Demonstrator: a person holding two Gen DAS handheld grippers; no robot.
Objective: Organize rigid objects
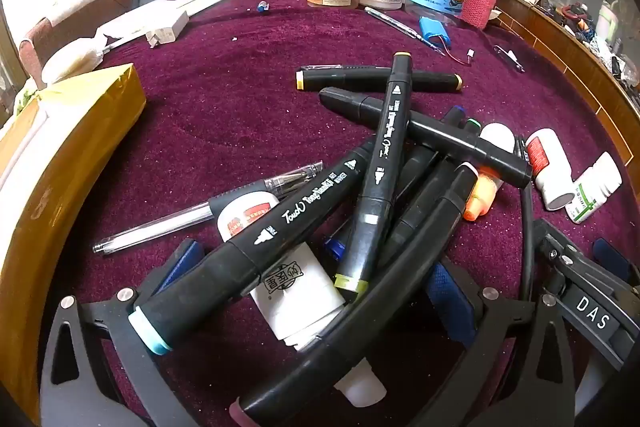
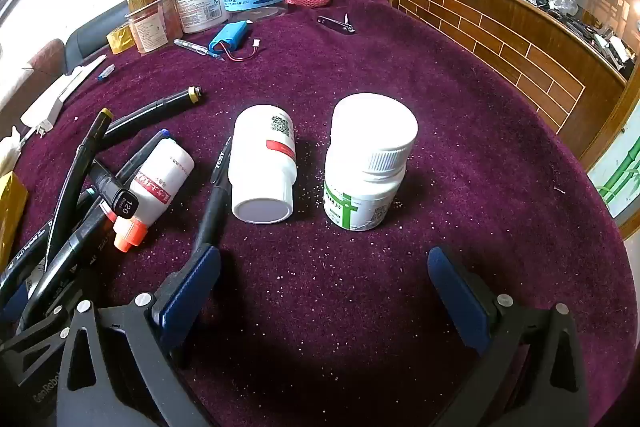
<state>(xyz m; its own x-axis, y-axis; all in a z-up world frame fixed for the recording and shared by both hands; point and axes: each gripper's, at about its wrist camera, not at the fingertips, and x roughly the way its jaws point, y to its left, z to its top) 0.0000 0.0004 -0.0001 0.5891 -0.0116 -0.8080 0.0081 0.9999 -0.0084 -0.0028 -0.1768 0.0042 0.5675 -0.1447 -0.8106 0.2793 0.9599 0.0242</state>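
Left gripper [image 1: 316, 283] jaws spread wide over a jumbled pile of black markers [image 1: 384, 163] on the purple surface [image 1: 224, 99], gripping nothing. Right gripper [image 2: 324, 287] jaws spread too, empty. Ahead of it: white bottle [image 2: 262, 163] lying on its side, green-label bottle [image 2: 366, 167] just beside, orange-capped bottle [image 2: 156, 187] touching the markers.

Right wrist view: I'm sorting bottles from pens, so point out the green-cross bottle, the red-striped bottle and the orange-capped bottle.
green-cross bottle [image 2: 362, 205], right wrist view, on its front label.
red-striped bottle [image 2: 262, 163], right wrist view, on its white side.
orange-capped bottle [image 2: 160, 179], right wrist view, on its labelled body.
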